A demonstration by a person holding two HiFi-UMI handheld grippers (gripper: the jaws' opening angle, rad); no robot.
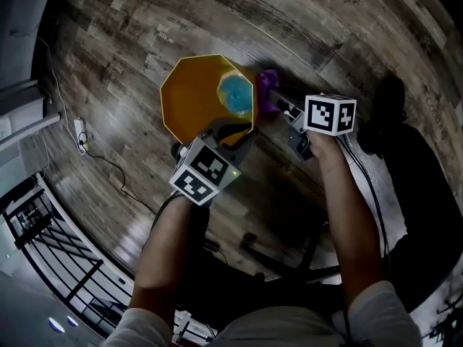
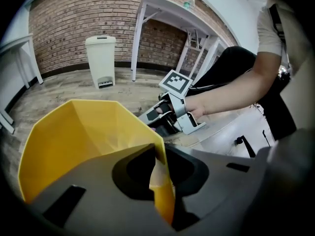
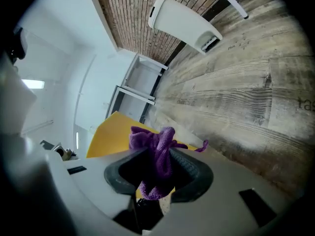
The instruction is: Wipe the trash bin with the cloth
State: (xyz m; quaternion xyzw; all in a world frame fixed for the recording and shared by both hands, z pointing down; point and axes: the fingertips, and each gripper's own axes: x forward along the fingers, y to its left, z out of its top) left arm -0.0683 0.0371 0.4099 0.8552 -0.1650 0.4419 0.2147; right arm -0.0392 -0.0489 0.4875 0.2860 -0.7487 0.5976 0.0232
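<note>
Left claw (image 2: pixel 158 167), pitched steeply down, clamps trash bin (image 2: pixel 83 132).

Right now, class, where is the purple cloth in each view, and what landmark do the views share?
Head view: cloth upper centre, right of the yellow bin.
Left gripper view: cannot be made out.
Right gripper view: lower centre, between the jaws.
Shared landmark: the yellow bin.

Wood-plank floor (image 1: pixel 130 42) under you. 1 white power strip (image 1: pixel 79 130) with cable (image 1: pixel 110 164) lies at your left; 1 white pedal bin (image 2: pixel 101 60) stands far off by the brick wall (image 2: pixel 64 28).
</note>
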